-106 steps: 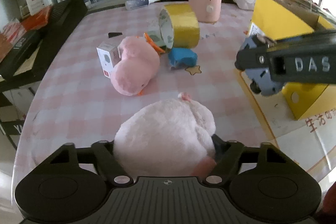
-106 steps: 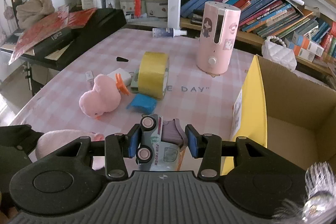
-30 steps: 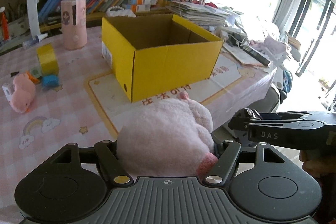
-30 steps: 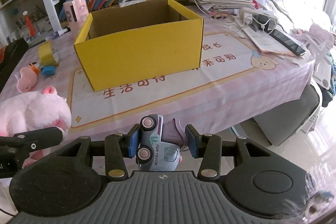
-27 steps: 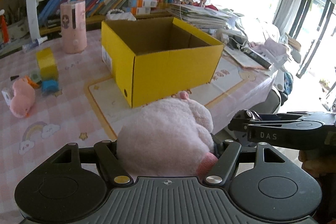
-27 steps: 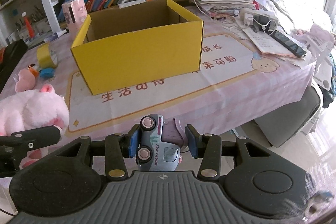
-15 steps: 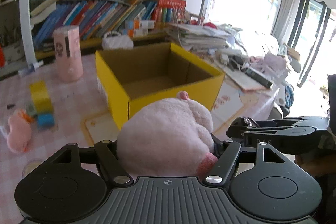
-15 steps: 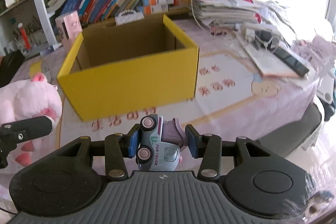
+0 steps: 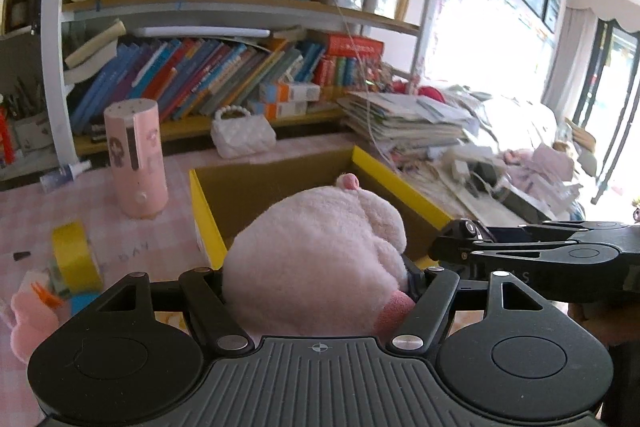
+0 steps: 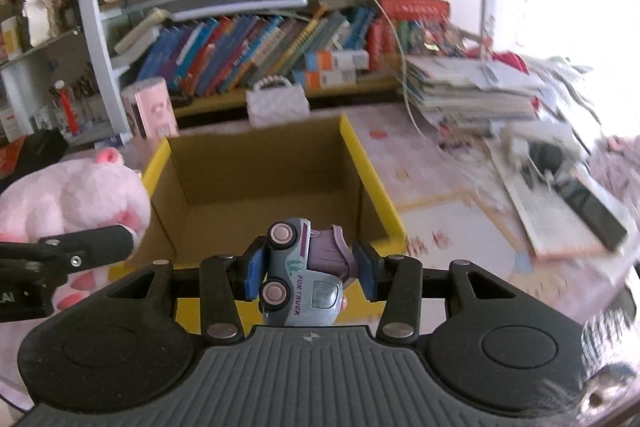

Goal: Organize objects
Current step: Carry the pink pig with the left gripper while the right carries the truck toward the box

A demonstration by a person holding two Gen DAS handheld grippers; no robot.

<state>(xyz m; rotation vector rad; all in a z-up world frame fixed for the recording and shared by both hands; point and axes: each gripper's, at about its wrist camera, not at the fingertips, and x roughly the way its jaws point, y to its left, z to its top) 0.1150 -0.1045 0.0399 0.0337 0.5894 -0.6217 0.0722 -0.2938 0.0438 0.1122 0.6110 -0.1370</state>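
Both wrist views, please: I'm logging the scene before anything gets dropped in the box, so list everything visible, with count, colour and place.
cardboard box: 1, yellow outside, brown inside, open, nothing seen inside, on the table ahead of both grippers
plush pig: 1, pink, between the left jaws
toy truck: 1, grey and purple, on its side between the right jaws
small plush: 1, pink, on the table at far left
tape roll: 1, yellow, on edge beside the small plush
cylinder device: 1, pink, upright left of the box
handbags: 2, white and cream, by the shelf and on it
books: many, mixed colours, on the shelves
paper stack: 1, right of the box
left gripper: black, shut on the pig
right gripper: black, shut on the truck
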